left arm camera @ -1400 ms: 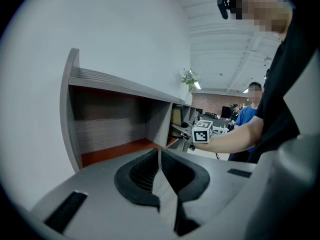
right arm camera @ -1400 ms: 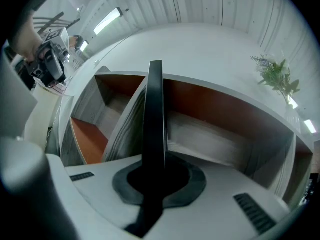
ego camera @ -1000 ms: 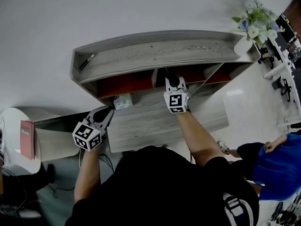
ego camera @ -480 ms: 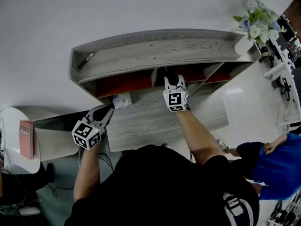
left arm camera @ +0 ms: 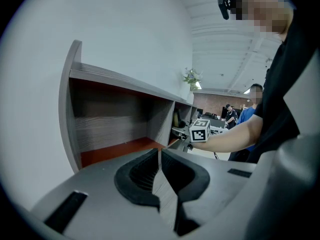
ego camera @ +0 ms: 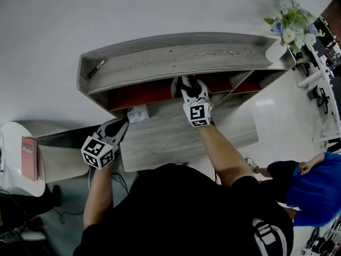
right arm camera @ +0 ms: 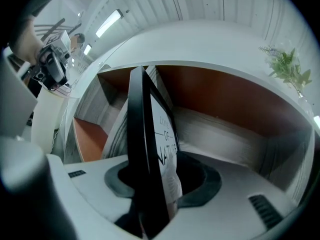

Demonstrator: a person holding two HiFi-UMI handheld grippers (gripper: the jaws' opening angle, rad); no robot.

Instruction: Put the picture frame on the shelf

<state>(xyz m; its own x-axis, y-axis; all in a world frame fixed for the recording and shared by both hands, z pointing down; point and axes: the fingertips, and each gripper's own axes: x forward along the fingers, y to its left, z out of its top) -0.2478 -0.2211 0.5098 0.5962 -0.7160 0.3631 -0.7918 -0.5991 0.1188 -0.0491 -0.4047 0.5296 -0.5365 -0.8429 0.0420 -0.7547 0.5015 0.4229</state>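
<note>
right gripper (ego camera: 190, 85): fingers have just been opening and now stand apart, with the picture frame (right arm camera: 137, 134) upright between them inside a shelf (ego camera: 176, 57) compartment. left gripper (ego camera: 116, 131): fingers together, empty. hazard: a crooked withdrawal could snag the unsupported frame and topple it

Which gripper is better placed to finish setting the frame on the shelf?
Right. The right gripper is inside the shelf with the frame between jaws that have just been opening; the left gripper is shut, empty, outside.
</note>
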